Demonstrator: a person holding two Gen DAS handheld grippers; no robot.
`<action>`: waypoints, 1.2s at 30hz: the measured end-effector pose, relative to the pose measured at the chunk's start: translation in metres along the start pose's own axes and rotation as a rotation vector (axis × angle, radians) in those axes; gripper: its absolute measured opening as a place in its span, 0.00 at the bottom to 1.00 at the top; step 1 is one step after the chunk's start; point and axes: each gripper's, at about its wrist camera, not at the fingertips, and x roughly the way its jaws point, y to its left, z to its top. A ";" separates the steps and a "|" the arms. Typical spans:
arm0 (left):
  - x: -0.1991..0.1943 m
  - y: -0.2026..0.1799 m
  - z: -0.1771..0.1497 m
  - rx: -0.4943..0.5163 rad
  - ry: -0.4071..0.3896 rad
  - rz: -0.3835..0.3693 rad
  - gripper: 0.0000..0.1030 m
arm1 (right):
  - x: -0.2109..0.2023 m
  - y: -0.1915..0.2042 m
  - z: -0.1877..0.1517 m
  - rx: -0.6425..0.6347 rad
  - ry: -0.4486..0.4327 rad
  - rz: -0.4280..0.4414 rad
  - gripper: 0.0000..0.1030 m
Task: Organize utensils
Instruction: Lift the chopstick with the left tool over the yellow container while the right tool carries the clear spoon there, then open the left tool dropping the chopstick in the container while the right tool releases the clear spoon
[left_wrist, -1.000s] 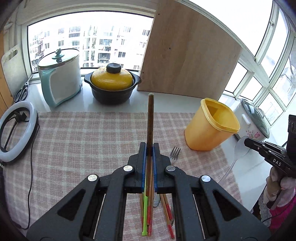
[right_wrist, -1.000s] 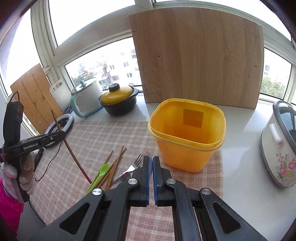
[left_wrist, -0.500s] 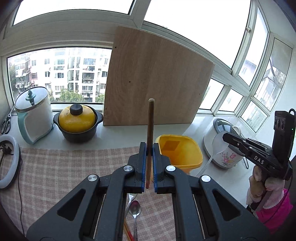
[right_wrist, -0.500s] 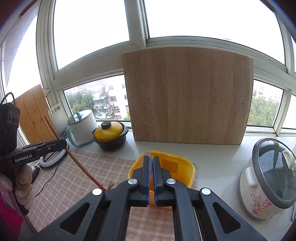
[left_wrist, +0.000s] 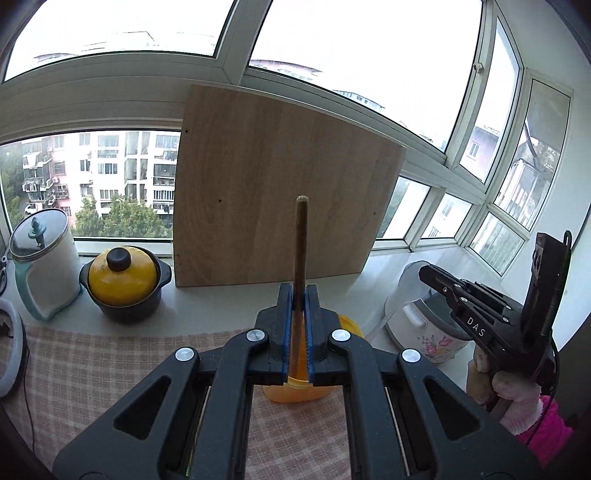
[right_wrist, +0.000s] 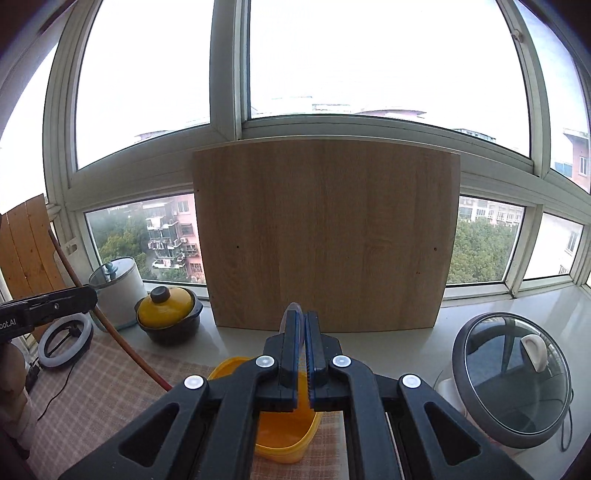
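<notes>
The left gripper (left_wrist: 298, 328) pinches 1 chopstick (left_wrist: 300, 258) above the yellow bin (right_wrist: 284, 435); the right gripper (right_wrist: 302, 350) pinches a clear spoon (right_wrist: 291, 314). Lower each tip inside the bin before opening.

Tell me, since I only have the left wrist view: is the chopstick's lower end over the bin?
Observer: No. In the right wrist view the chopstick slants down and its red lower end is left of the bin, apparently above the cloth.
Operator: Is the right hand-held gripper holding anything?
Observer: Yes. The right hand-held gripper is shut on a clear spoon, whose end pokes out past the fingers.
Operator: Anything in the bin?
Observer: The part of its inside that shows is bare. The gripper hides the rest.
</notes>
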 end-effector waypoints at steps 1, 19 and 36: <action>0.003 -0.003 0.001 0.008 -0.005 0.009 0.04 | 0.002 0.000 0.000 -0.013 -0.001 -0.013 0.00; 0.041 -0.001 -0.029 -0.031 0.089 0.032 0.04 | 0.040 -0.015 -0.036 0.027 0.129 -0.014 0.00; 0.083 -0.004 -0.060 -0.044 0.230 0.041 0.04 | 0.073 -0.020 -0.064 0.112 0.277 0.057 0.01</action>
